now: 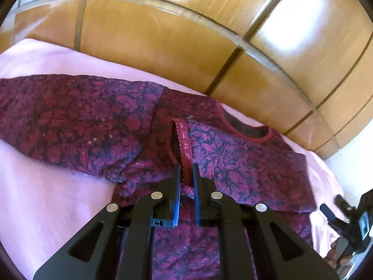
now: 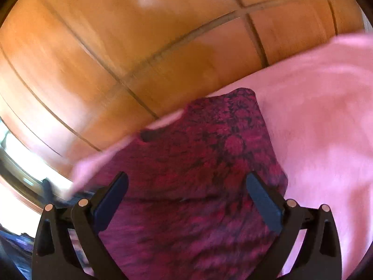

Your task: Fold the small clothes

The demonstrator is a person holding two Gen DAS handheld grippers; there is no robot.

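Wooden wardrobe doors (image 1: 163, 37) fill the background; pink bedsheet (image 1: 46, 198) serves as the folding surface; maroon floral garment (image 1: 244, 163) lies spread on it, neckline toward the doors, one sleeve (image 1: 70, 116) stretched out flat to the left. Left gripper (image 1: 186, 175) is clamped on the red trimmed sleeve edge (image 1: 184, 140), probably to carry that side inward for a fold. Right gripper (image 2: 186, 186) hangs over the fabric with jaws wide apart, holding nothing; view blurred, likely repositioning for a new grip.

Left hand-held gripper (image 1: 186, 169) black, silver rivets, dark blue pads (image 2: 112, 200)
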